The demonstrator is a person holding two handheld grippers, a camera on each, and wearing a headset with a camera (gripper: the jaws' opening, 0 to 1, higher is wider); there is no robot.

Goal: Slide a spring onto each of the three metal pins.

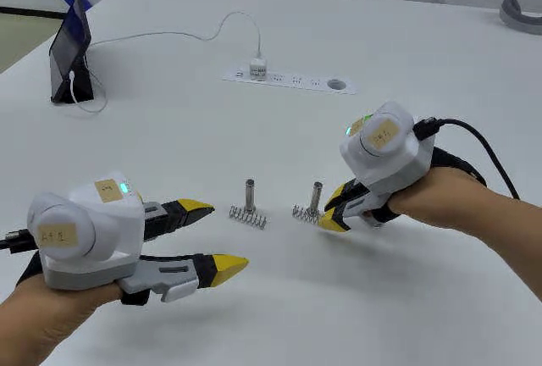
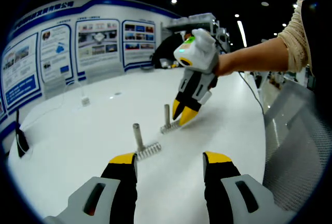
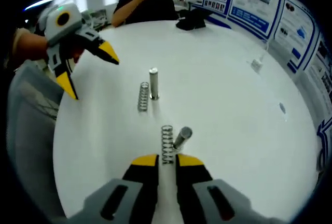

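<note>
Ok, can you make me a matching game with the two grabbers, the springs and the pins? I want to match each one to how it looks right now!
Things:
1. left gripper
2. right gripper
3. springs
4. pins

States:
A. standing upright
B. jaws close together, tips at the end of a spring
C. lying flat on the table
D. jaws wide apart

Pairs: 1-D, 2-B, 3-C, 4-A
</note>
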